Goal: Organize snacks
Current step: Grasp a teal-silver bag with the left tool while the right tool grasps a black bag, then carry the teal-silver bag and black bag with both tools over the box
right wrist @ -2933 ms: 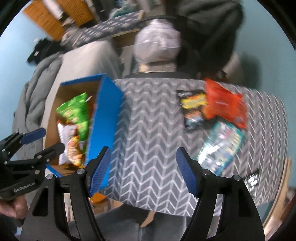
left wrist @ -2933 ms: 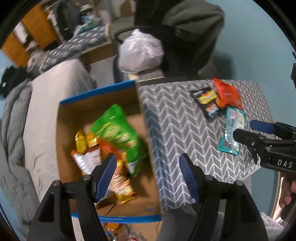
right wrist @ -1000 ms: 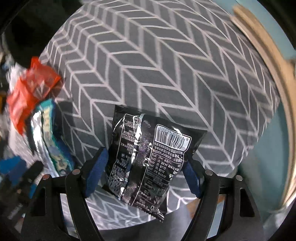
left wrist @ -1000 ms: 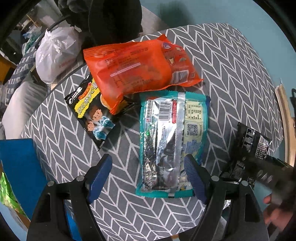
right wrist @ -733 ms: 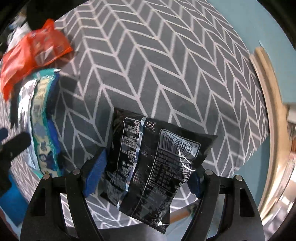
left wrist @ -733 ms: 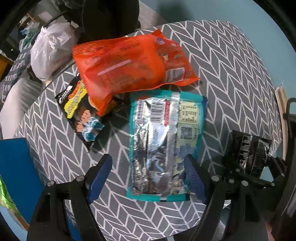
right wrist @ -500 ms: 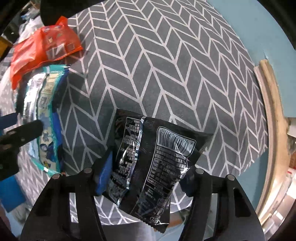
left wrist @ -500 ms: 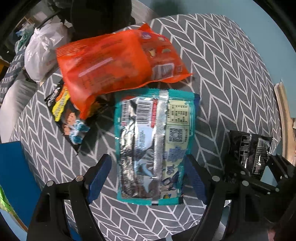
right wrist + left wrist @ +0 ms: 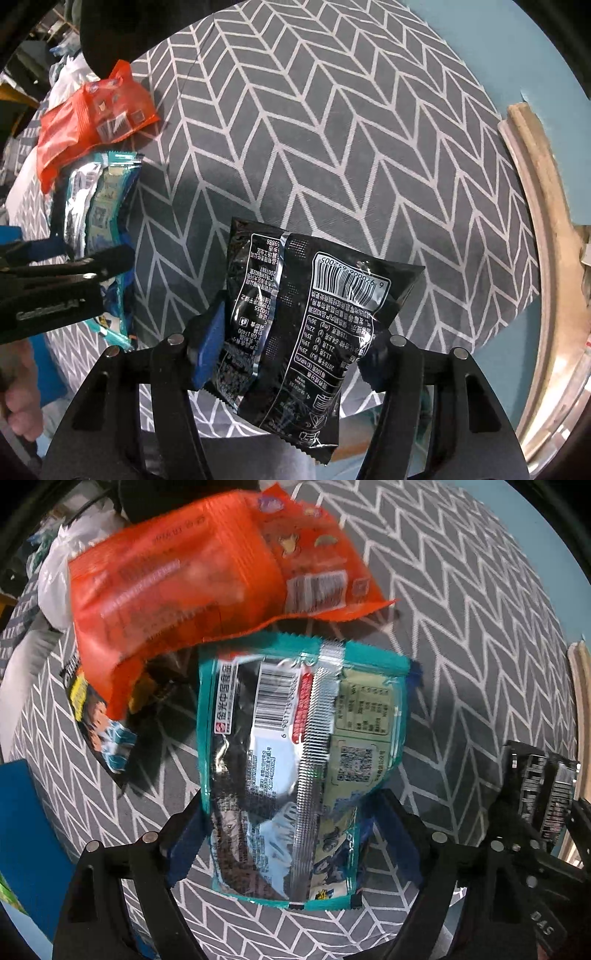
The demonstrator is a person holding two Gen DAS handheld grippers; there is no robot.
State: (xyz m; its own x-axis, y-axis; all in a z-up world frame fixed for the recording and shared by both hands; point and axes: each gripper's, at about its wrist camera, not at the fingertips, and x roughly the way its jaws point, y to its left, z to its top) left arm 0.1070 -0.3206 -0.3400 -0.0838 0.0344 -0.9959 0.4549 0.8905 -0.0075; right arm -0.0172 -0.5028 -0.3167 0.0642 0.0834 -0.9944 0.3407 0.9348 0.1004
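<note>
Left gripper (image 9: 291, 834): jaws pressed against both sides of teal snack packet (image 9: 295, 746), seam side up, lower end pinched, packet at near part of counter (image 9: 461, 627).
Right gripper (image 9: 291, 332): jaws clamped on black snack packet (image 9: 306, 317), barcode up, at counter's near right edge.
Beyond teal packet: orange snack bag (image 9: 192, 572), overlapping small dark packet (image 9: 96, 716) at its left.
Blue box edge (image 9: 22, 812) at far left.

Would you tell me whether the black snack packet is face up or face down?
Face down: the black snack packet shows its barcode and back seam.
</note>
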